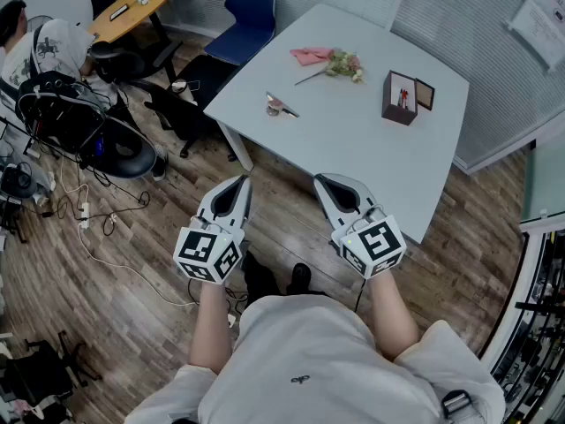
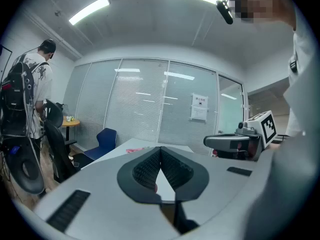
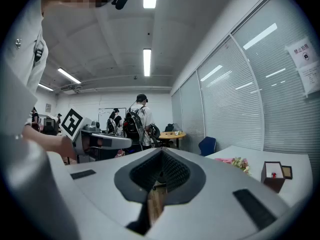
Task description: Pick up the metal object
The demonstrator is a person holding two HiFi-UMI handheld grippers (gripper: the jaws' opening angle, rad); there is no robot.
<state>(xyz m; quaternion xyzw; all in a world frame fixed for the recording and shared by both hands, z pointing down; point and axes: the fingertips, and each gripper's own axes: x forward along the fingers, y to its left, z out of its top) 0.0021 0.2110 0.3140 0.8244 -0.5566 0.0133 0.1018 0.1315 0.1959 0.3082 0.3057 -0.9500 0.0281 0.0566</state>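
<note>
A small metal object (image 1: pixel 280 106) lies on the pale table (image 1: pixel 353 140), near its left edge. Both grippers hang over the wooden floor in front of the table, well short of the object. My left gripper (image 1: pixel 240 184) is shut with nothing in it; in its own view the pads (image 2: pixel 160 151) meet at the tip, and the table shows beyond. My right gripper (image 1: pixel 324 183) is also shut and empty, its jaws closed together (image 3: pixel 161 153). Each gripper shows in the other's view, the right one (image 2: pixel 235 141) and the left one (image 3: pixel 102 141).
On the table lie a pink cloth (image 1: pixel 309 56), a small flower bunch (image 1: pixel 344 64) and a dark brown box (image 1: pixel 402 97). A blue chair (image 1: pixel 243 25) and black office chairs (image 1: pixel 137 56) stand left of the table. Cables and a bag (image 1: pixel 62 113) lie on the floor; people stand at left.
</note>
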